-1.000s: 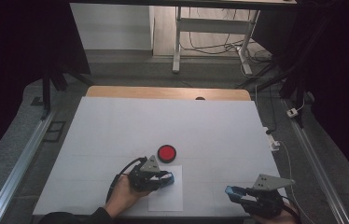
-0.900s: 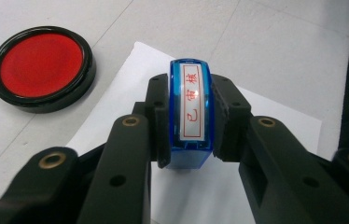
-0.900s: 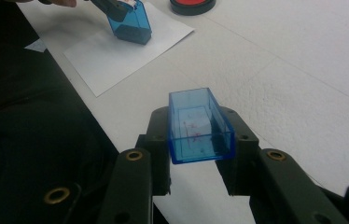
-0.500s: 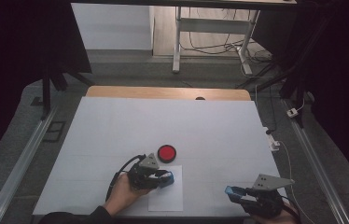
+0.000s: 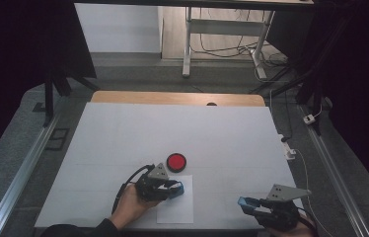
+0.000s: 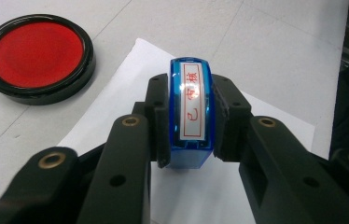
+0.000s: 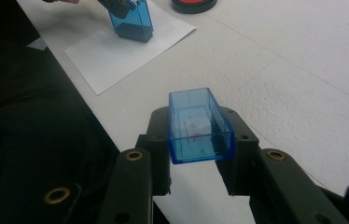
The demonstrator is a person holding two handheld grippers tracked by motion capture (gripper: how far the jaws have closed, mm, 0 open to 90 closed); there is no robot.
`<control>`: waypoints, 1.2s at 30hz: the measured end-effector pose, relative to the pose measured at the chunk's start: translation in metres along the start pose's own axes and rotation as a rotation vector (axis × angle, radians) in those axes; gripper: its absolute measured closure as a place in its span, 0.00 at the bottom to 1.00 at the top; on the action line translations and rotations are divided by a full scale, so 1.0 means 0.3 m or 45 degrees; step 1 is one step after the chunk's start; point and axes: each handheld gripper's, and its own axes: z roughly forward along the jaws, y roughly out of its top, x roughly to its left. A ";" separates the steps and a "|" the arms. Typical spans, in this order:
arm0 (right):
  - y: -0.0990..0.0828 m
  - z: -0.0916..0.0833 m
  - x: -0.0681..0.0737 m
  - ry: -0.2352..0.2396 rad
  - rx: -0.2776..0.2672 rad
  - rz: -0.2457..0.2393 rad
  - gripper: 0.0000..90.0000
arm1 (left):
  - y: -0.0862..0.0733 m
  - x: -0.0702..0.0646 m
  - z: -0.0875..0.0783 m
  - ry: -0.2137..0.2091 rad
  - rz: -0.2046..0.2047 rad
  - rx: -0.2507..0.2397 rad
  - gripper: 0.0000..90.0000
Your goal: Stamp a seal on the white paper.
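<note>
My left gripper (image 5: 174,188) is shut on a blue stamp (image 6: 191,112) with a white label printed in red. In the right gripper view the stamp (image 7: 133,18) stands slightly tilted with its base down on the white paper sheet (image 5: 175,211). A round red ink pad (image 5: 176,161) in a black rim lies just beyond the sheet, also seen as the ink pad (image 6: 36,56) at upper left. Near the table's front right edge, my right gripper (image 5: 244,202) is shut on the stamp's clear blue cap (image 7: 199,126), held above the table with its hollow facing up.
The white table top (image 5: 212,133) stretches far and right of the sheet. A wooden strip (image 5: 172,97) runs along its far edge. Cables and a small white box (image 5: 290,152) lie off the right side. The person's dark sleeve (image 7: 28,140) fills the near edge.
</note>
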 end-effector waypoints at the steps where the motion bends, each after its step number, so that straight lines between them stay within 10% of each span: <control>1: 0.000 0.000 0.000 0.000 0.000 -0.001 0.76 | 0.001 0.000 0.000 -0.001 -0.003 0.002 0.79; 22: -0.001 -0.001 -0.002 0.008 -0.003 0.000 0.76 | 0.036 0.001 -0.004 -0.005 0.049 0.096 0.78; 36: -0.001 -0.002 -0.003 0.011 -0.006 0.002 0.76 | 0.049 0.005 -0.052 -0.017 0.023 0.033 0.78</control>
